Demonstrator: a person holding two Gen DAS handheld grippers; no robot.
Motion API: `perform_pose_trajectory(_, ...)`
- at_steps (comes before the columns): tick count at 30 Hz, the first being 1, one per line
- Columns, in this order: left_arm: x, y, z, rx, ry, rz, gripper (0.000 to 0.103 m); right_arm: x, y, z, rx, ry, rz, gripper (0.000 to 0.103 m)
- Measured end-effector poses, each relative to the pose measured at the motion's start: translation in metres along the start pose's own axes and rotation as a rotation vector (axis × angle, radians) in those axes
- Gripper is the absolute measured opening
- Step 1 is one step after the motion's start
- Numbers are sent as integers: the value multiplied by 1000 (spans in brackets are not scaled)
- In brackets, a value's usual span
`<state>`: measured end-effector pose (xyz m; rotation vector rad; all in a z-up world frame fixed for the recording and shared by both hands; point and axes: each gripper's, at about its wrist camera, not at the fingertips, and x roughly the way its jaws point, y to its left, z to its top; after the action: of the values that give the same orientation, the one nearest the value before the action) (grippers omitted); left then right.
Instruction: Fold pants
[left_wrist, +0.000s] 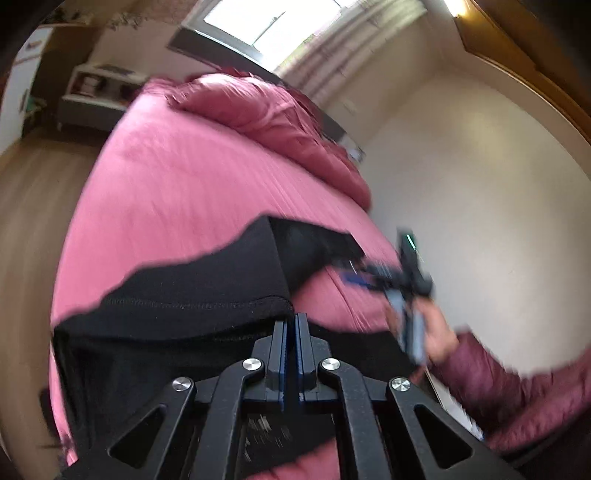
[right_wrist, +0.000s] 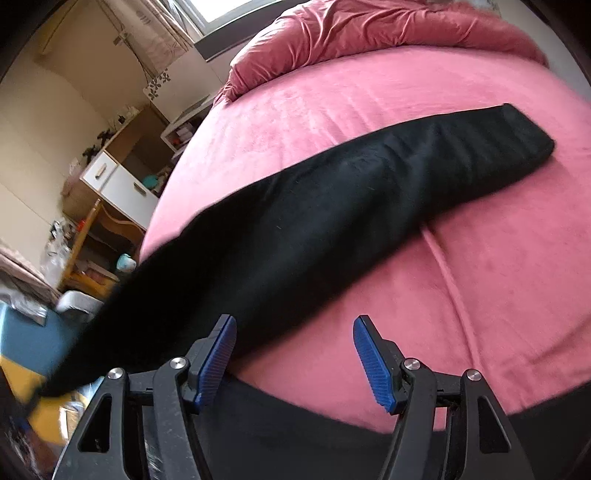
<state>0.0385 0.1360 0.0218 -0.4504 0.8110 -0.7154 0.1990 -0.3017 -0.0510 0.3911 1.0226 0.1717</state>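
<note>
The left gripper (left_wrist: 290, 321) has its jaws drawn together until only a thin slit remains, and the stitched hem of the black pants (left_wrist: 192, 295) is pinched at their tips; the cloth is lifted clear of the bed (left_wrist: 177, 177) and hangs down and away to that claw's left. Beyond its tips, ahead and to its right, a further stretch of the same garment lies on the pink cover. Further to the right of this claw, the right gripper (left_wrist: 369, 273) shows, blurred, carried by a hand (left_wrist: 436, 332) in a dark red quilted sleeve (left_wrist: 517, 387). In the right wrist view, the right gripper (right_wrist: 295, 354) stands with its jaws well apart, the blue ribbed pads (right_wrist: 218, 354) bare and pressing on nothing. The pants (right_wrist: 332, 206) run as a long black band across the bed (right_wrist: 480, 295) from below and left of this claw, where they rise off the mattress edge, to a squared end far ahead and to its right. The band's near edge passes just beside the left finger; whether it touches that finger cannot be told. Another fold of black cloth lies directly beneath this claw. A bunched pink duvet (right_wrist: 369, 33) sits at the far end of the bed, ahead of both claws.
</note>
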Motion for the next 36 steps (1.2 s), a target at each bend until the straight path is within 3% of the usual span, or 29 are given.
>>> perform_pose_trajectory(7, -6, -6, -33, -18, 61, -15, 3, 38, 10, 46, 106, 20, 63, 62)
perform_pose_trajectory(11, -12, -2, -36, -23, 58, -5, 3, 57, 9, 74, 168, 7, 55, 61)
perform_pose_trajectory(14, -20, 1, -45, -40, 56, -2, 3, 75, 10, 99, 192, 8, 18, 54)
perform_pose_trajectory(17, -21, 9, -45, -57, 60, 18, 3, 90, 9, 115, 175, 27, -62, 35)
perform_pose_trajectory(18, -20, 12, -43, -61, 58, 32, 3, 93, 8, 118, 165, 38, -84, 19)
perform_pose_trajectory(19, -22, 19, -39, -74, 49, 56, 3, 96, 8, 120, 146, 49, -107, 9)
perform_pose_trajectory(23, -26, 48, -5, -122, -12, 189, 3, 82, 12, 118, 77, 32, -82, 9)
perform_pose_trajectory(27, -29, 88, 63, -186, -112, 323, 3, 47, 14, 120, 83, -50, 7, 9)
perform_pose_trajectory(31, -36, 112, 108, -236, -162, 376, 3, -6, 27, 104, 36, -153, 126, 9)
perform_pose_trajectory(36, -47, 114, 116, -233, -193, 412, 2, -59, 31, 41, -33, -184, 205, 9)
